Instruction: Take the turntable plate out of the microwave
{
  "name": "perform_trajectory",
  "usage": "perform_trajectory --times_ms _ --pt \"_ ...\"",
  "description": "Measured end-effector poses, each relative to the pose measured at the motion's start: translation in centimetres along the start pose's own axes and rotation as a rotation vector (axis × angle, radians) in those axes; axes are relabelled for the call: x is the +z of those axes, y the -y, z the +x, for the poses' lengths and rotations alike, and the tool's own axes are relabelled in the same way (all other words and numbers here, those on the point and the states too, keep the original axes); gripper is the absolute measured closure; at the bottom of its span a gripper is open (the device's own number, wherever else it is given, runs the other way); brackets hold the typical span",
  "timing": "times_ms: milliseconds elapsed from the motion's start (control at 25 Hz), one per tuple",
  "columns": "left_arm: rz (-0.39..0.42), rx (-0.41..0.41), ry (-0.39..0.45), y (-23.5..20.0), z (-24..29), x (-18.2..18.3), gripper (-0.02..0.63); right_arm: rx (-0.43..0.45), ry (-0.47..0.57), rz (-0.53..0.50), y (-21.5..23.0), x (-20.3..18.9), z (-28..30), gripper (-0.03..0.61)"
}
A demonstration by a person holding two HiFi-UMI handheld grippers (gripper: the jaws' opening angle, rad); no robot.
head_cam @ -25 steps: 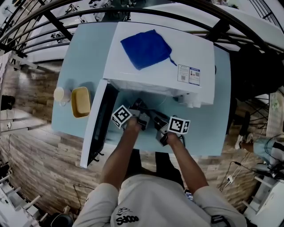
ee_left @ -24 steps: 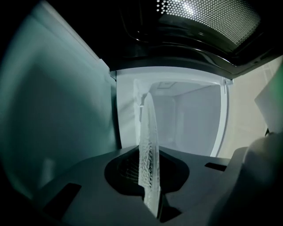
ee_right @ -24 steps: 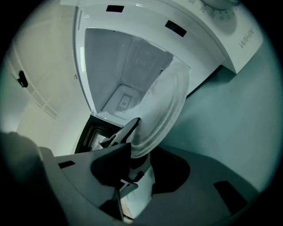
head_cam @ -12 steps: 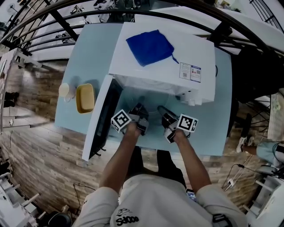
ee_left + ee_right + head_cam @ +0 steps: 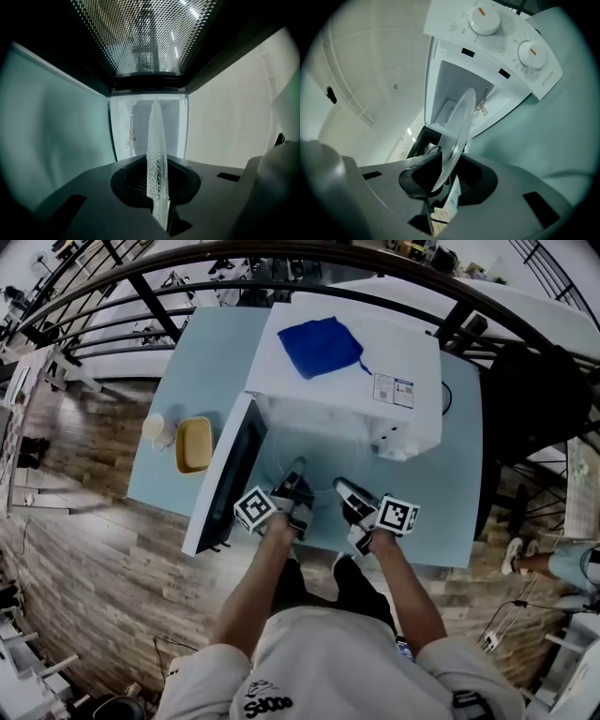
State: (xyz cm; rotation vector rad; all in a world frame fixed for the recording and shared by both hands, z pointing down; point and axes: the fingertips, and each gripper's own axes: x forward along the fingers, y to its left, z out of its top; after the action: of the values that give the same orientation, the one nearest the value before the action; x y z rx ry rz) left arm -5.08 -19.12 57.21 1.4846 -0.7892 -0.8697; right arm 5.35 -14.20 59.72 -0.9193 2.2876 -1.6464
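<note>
Pale blue surface (image 5: 197, 362) over wooden flooring, carrying one white microwave (image 5: 403, 343) toward the far edge, its one door (image 5: 230, 474) swung wide toward the left edge, leaving the cavity open for reaching in. One blue cloth (image 5: 321, 345) lying on the microwave's top; one yellow container (image 5: 194, 444) and one pale cup (image 5: 155, 430) side by side at the left edge, well clear of the work. One glass turntable plate (image 5: 457, 136) held in the air before the open cavity, toward the surface's near edge, judged out of the microwave or nearly so. Two grippers sharing the load, probably to stop wide, slippery glass tipping out of a single pinch: left gripper (image 5: 158, 201) clamped tight on the rim; right gripper (image 5: 445, 183) with jaws just closing further, rim between them and pads pressing on it.
</note>
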Motion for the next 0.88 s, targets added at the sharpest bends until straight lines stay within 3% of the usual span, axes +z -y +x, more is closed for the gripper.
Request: perform_trajectory --times_ms 120,320,520,640,760,880 --pt "0.012 -0.016 -0.013 1.3 -1.0 -0.6 0.577 0.071 -0.003 -0.053 -2.3 -0.4 -0.4 0.492" --pt "-0.005 -0.039 -0.028 2.9 -2.6 -1.8 0.577 0.066 -0.015 -0.135 -3.8 -1.2 -1.8 0.488" --pt "0.045 -0.048 -0.062 4.9 -3.9 -4.1 0.577 0.132 0.033 -0.12 -5.4 -0.4 -2.3 0.486" --pt "0.078 -0.062 -0.027 6.7 -4.4 -6.0 0.577 0.174 0.016 -0.09 -6.2 0.1 -4.0 0.492" --pt "0.062 -0.094 0.029 8.7 -5.4 -7.3 0.577 0.2 -0.019 -0.13 -8.3 0.3 -5.8 0.502" --pt "0.095 -0.13 0.055 11.0 -6.5 -8.3 0.577 0.257 -0.024 -0.2 -10.6 0.1 -7.1 0.502"
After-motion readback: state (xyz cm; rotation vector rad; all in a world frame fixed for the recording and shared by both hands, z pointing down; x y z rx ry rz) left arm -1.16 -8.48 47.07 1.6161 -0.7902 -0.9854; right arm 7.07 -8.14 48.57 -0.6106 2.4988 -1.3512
